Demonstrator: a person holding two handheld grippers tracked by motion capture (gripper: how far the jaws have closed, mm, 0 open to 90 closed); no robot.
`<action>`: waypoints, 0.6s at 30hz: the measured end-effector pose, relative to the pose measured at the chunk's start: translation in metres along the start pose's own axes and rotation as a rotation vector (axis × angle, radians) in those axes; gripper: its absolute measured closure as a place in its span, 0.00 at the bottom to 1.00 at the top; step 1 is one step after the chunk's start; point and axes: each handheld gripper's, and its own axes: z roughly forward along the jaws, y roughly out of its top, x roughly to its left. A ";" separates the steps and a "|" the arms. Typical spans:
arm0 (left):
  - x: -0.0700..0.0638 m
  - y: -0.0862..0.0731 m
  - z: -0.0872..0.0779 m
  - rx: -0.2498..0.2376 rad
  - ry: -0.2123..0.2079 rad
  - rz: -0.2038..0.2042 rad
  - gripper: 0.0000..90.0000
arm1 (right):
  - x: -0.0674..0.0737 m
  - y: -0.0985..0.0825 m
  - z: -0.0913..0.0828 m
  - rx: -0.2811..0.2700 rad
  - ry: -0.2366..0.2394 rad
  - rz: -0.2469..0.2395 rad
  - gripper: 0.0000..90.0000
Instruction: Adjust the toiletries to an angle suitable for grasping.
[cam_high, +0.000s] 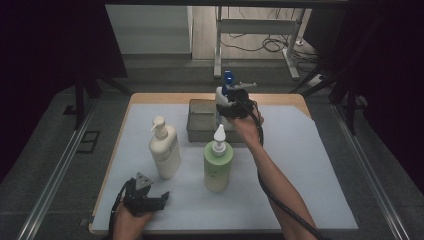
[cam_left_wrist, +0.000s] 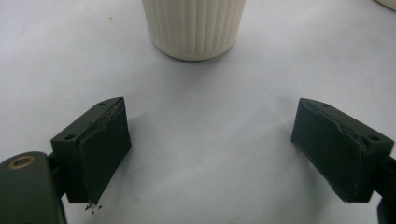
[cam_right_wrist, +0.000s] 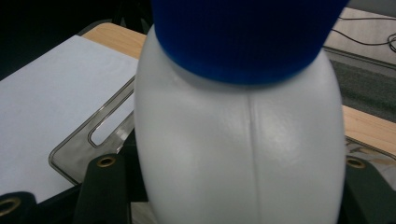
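My right gripper (cam_high: 231, 106) is shut on a white spray bottle with a blue cap (cam_high: 224, 90) and holds it upright over the far side of a grey see-through bin (cam_high: 200, 122). In the right gripper view the bottle's white body (cam_right_wrist: 238, 140) sits between the two jaws, with the bin's rim (cam_right_wrist: 93, 140) below. My left gripper (cam_high: 152, 200) rests low near the table's front left, open with nothing between its pads (cam_left_wrist: 212, 154). Just ahead of it stands a cream pump bottle (cam_high: 165, 150), whose ribbed base (cam_left_wrist: 194, 28) shows in the left gripper view.
A green pump bottle (cam_high: 218, 167) stands on the white mat (cam_high: 300, 165) at the middle, close to my right forearm. The wooden table edge (cam_high: 295, 97) runs behind the bin. Metal rails flank the table, and a desk frame with cables stands beyond.
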 end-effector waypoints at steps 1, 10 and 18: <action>0.000 0.000 0.000 0.000 0.000 0.000 0.12 | 0.000 -0.001 0.000 0.000 0.002 0.002 0.44; 0.000 0.000 0.000 0.000 0.000 0.000 0.12 | 0.000 -0.002 0.000 -0.005 0.010 -0.012 0.43; 0.000 0.000 0.000 0.000 0.000 0.000 0.12 | -0.003 -0.005 -0.004 -0.012 0.034 -0.009 0.42</action>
